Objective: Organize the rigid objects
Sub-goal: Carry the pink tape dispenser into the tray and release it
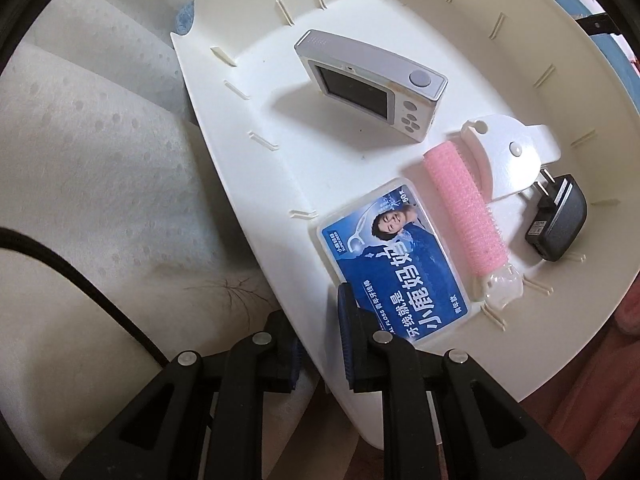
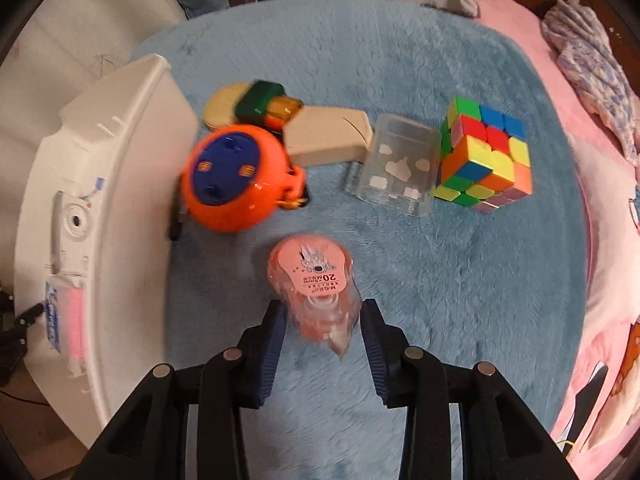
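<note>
My left gripper (image 1: 320,332) is shut on the near rim of a white tray (image 1: 256,184). The tray holds a silver camera (image 1: 372,84), a blue dental floss box (image 1: 396,260), a pink hair roller (image 1: 464,208), a white plastic piece (image 1: 508,152) and a black charger (image 1: 558,224). In the right wrist view my right gripper (image 2: 324,344) is open around a pink correction tape dispenser (image 2: 312,284) lying on the blue rug; the pads stand just apart from its sides. The tray (image 2: 120,208) shows at the left.
On the blue rug (image 2: 440,280) lie an orange and blue ball-shaped toy (image 2: 232,180), a green and amber item (image 2: 268,106), a beige wooden piece (image 2: 328,136), a clear plastic box (image 2: 396,164) and a Rubik's cube (image 2: 488,156). Pink bedding (image 2: 600,240) lies right. White cushions (image 1: 100,160) lie left of the tray.
</note>
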Demonstrator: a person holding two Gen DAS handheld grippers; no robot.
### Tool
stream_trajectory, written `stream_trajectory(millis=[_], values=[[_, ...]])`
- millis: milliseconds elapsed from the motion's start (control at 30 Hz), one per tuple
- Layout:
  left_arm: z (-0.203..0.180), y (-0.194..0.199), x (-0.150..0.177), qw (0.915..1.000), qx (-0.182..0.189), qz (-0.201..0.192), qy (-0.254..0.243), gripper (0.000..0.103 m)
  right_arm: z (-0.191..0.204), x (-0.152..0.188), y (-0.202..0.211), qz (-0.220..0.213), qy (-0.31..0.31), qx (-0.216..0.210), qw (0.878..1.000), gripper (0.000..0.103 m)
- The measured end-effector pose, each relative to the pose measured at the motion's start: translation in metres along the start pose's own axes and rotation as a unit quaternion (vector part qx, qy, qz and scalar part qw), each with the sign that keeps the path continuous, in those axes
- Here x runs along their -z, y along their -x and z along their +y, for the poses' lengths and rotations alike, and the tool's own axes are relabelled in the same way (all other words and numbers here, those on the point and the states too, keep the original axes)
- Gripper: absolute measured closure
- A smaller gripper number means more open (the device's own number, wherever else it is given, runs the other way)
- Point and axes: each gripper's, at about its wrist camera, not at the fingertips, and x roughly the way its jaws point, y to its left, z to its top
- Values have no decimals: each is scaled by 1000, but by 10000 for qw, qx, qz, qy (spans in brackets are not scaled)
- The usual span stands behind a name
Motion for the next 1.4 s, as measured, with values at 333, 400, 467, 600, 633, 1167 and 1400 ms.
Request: stream_trajectory(millis=[333,400,467,600,633,1167,1400], values=[[4,5,14,9995,205,-183,131,86,57,14,62,-639,66,-113,9979,65],[6,13,13,9994,246,-216,123,86,57,3,63,-747,112,-127,9971,65],[8,13,16,9993,260,-262,55,86,70,2,73,-907,169,-165,9956,65],[11,15,24,9987,381,-346,62,86,94,4,89,-1132,312,-272,9927,65],[13,15,25,9986,400,-357,51,86,99,4,92,-1173,347,-297,9920,65],[34,17,25,9974,529,-445,186,86,168,-3,106,-1242,343,-489,9905,65],[44,18,27,9967,585,-449,350,86,167,-2,104,-1219,178,-458,9913,65]])
